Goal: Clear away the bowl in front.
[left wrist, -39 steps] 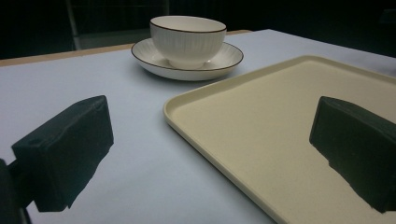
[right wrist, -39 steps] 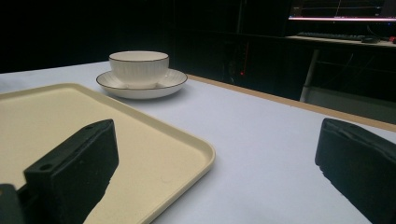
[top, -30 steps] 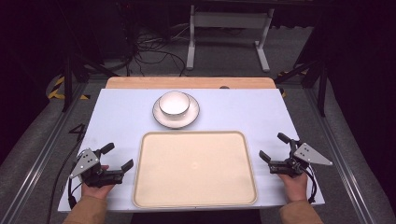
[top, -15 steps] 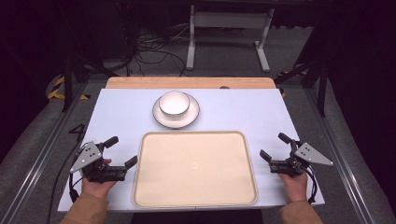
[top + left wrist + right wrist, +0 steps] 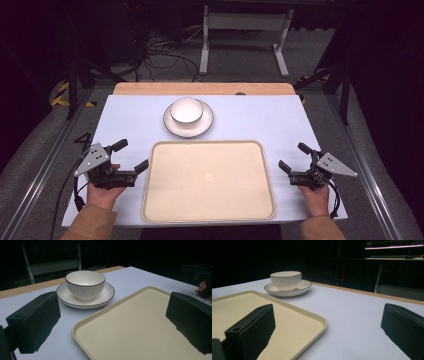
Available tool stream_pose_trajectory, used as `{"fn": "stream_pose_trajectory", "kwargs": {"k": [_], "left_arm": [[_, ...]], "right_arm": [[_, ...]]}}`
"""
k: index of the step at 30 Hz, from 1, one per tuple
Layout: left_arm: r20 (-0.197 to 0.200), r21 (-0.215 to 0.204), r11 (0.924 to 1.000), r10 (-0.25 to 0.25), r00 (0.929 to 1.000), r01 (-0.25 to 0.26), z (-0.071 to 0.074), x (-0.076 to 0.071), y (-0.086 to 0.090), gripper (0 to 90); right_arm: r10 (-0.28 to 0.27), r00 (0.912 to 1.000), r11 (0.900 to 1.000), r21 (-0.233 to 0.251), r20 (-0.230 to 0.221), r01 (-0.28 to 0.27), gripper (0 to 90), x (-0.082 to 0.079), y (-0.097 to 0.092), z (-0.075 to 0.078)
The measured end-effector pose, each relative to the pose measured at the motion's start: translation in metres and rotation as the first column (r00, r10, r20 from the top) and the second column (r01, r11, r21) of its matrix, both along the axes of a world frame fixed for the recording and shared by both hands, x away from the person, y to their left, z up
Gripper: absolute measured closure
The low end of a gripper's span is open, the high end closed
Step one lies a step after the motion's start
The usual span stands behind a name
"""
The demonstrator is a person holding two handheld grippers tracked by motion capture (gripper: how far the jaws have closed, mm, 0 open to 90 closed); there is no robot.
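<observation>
1. The left gripper point(image 5: 132, 155) sits at the near left of the surface point(image 5: 260, 120), its fingers point(image 5: 119, 145) spread wide and holding nothing; the grey three-cornered plate point(image 5: 92, 159) rides on top, and the person's left hand point(image 5: 104, 192) grips it from below.
2. In the left gripper view, the two black fingers point(image 5: 35, 320) frame the left edge of the tray point(image 5: 140, 322), one over the bare surface and the other over the tray's near part, neither seen touching it.
3. The right gripper point(image 5: 295, 158) rests at the near right, its fingers point(image 5: 304, 148) likewise wide apart and empty, held by the person's right hand point(image 5: 315, 197), just beside the tray's right edge.
4. From the right gripper view, one finger point(image 5: 252, 327) stands over the tray's corner and the other point(image 5: 404, 327) over the open surface to its right.
5. The cream, round-cornered tray point(image 5: 208, 180) lies flat and empty at the near centre of the pale surface, between the two grippers.
6. Beyond the tray's far edge, near but apart from it, a white bowl point(image 5: 187, 110) with a dark rim stands upright on a matching saucer point(image 5: 206, 125); the bowl looks empty.
7. A strip of wood point(image 5: 200, 88) edges the far side of the surface; behind it, on the floor, stand a metal frame point(image 5: 245, 30) and loose cables point(image 5: 160, 52) in dim light.
</observation>
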State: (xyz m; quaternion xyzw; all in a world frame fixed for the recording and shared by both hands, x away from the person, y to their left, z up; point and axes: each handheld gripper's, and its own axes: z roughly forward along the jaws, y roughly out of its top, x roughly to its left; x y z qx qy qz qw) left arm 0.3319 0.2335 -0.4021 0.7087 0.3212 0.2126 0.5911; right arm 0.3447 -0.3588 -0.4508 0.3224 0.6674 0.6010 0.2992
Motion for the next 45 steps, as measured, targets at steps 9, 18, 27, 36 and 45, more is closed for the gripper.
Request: {"fn": "stream_pose_trajectory", "kwargs": {"k": [9,18,27,36,45], "left_arm": [[-0.017,0.021,0.9996,-0.017,0.9997,0.017,0.006,0.018,-0.005,0.2],[-0.002,0.063,0.9967,0.051,0.9987,-0.051,0.016,0.047,-0.011,0.2],[-0.019,0.029,0.9977,0.062,0.9979,-0.062,0.013,0.07,-0.009,0.3],[0.004,-0.004,0.996,0.089,0.996,-0.089,0.022,0.084,-0.008,0.4],[-0.024,-0.103,0.9903,0.091,0.9955,-0.093,0.028,0.102,-0.003,0.4]], "right_arm": [[-0.001,1.0,1.0,0.002,-0.001,0.001,0.1,0.0,0.0,0.0],[0.001,1.0,0.9999,0.012,-0.002,-0.001,0.1,0.0,-0.001,0.0],[0.003,0.9998,1.0,0.01,-0.021,-0.003,0.1,0.001,-0.001,0.0],[-0.006,0.9996,1.0,0.007,-0.027,0.007,0.1,0.001,0.0,-0.001],[-0.014,0.9993,0.9999,0.01,-0.033,0.014,0.1,0.001,-0.002,-0.001]]}}
